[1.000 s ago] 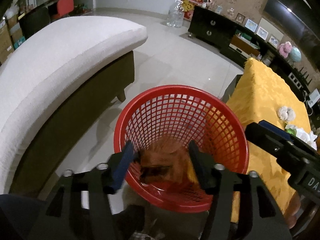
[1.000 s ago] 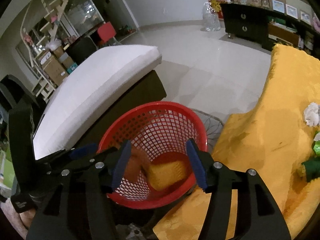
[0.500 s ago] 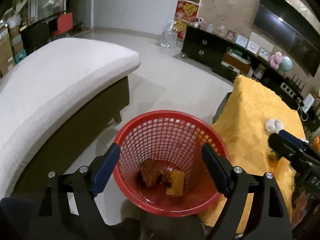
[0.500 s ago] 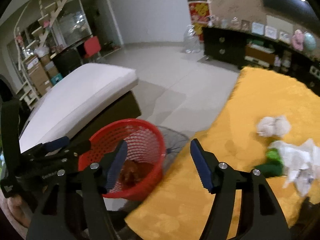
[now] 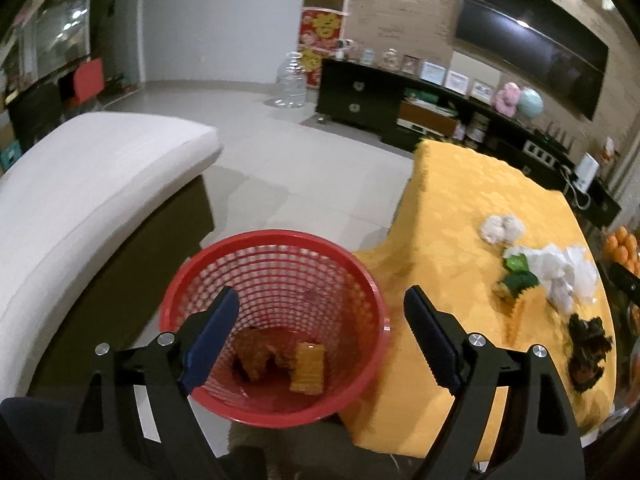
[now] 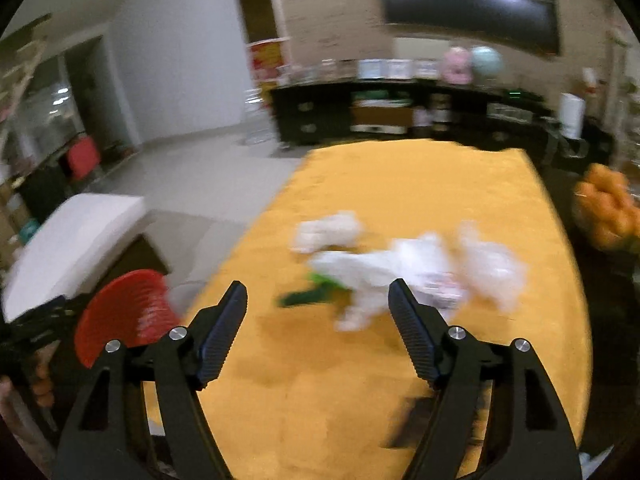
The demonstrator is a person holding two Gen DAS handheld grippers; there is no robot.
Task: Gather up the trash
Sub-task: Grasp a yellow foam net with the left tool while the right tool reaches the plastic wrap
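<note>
A red mesh basket (image 5: 362, 280) stands on the floor beside the yellow-clothed table (image 5: 452, 208). It holds a brown crumpled wrapper (image 5: 252, 352) and a yellow piece (image 5: 307, 366). My left gripper (image 5: 322, 330) is open and empty above the basket. My right gripper (image 6: 318, 320) is open and empty over the table, facing blurred white crumpled paper (image 6: 404, 268) and a green wrapper (image 6: 316, 292). On the table the left wrist view shows a white wad (image 5: 500, 228), white paper (image 5: 560, 268), a green wrapper (image 5: 518, 276) and a dark scrap (image 5: 588, 348). The basket shows at left in the right wrist view (image 6: 120, 312).
A white-cushioned sofa (image 5: 80, 192) stands left of the basket. A black TV cabinet (image 5: 400, 104) lines the far wall, with a clear water bottle (image 5: 290, 82) on the tiled floor. Oranges (image 6: 608, 208) sit at the table's right edge.
Both grippers dropped their trash into the basket and opened. The left gripper rose above the basket. The right gripper swung right from the basket to over the table's trash.
</note>
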